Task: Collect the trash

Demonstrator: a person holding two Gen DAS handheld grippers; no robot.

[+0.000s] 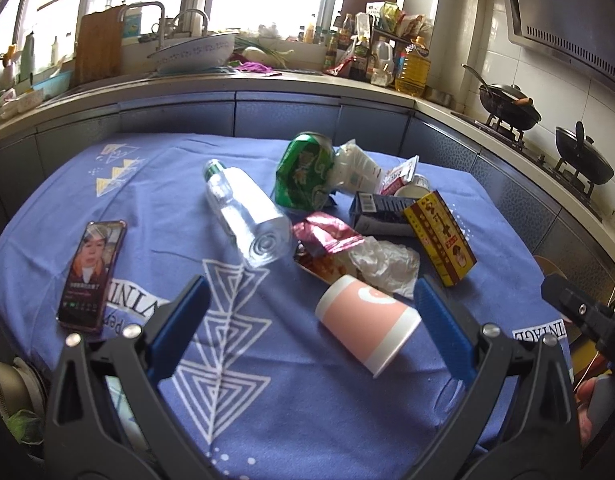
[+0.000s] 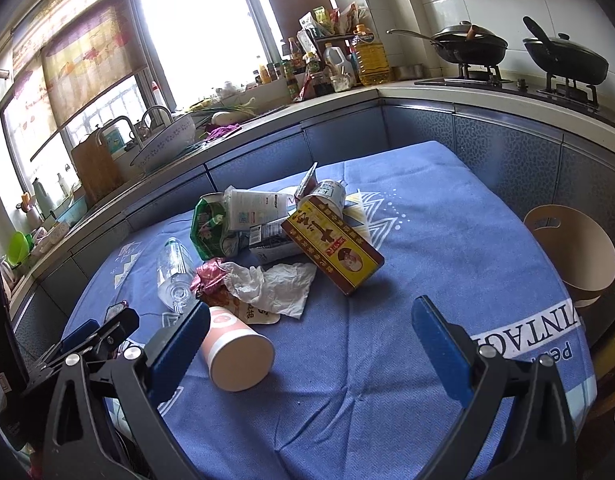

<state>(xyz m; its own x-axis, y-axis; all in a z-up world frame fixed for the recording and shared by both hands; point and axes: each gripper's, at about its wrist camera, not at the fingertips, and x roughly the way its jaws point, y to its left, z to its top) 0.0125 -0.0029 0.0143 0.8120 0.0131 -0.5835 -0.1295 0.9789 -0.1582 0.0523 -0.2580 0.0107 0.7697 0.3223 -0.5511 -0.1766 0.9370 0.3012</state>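
Grippers first, nearest the lens: left gripper (image 1: 311,312) spread wide with nothing between its blue pads, hovering low over the blue tablecloth (image 1: 267,400), and right gripper (image 2: 311,336) just as wide and just as empty. Between the left fingers lies a pink-and-white paper cup (image 1: 367,322) on its side, its closed bottom facing the right wrist camera. On the cloth's near edge, white upside-down lettering reads "VINTAGE" (image 2: 527,334). Left of the cup, a phone (image 1: 92,276) lies flat with its screen lit; the text on it is too small to read.

Moving up to the pile at the table's middle: crumpled white tissue (image 1: 383,262) against a shiny pink wrapper (image 1: 327,234), and a clear plastic bottle (image 1: 247,212) on its side with a green cap. A yellow-and-maroon carton (image 1: 439,238) with Chinese characters leans on a dark blue box (image 1: 381,210). Behind them, a crushed green can (image 1: 305,174) and a white pouch (image 1: 353,168) with fine print I can't make out.

Off the table's right edge, a tan bin (image 2: 575,252). Far back, a jug of yellow oil (image 2: 370,56) on the counter and two black woks (image 2: 469,44) on the stove.
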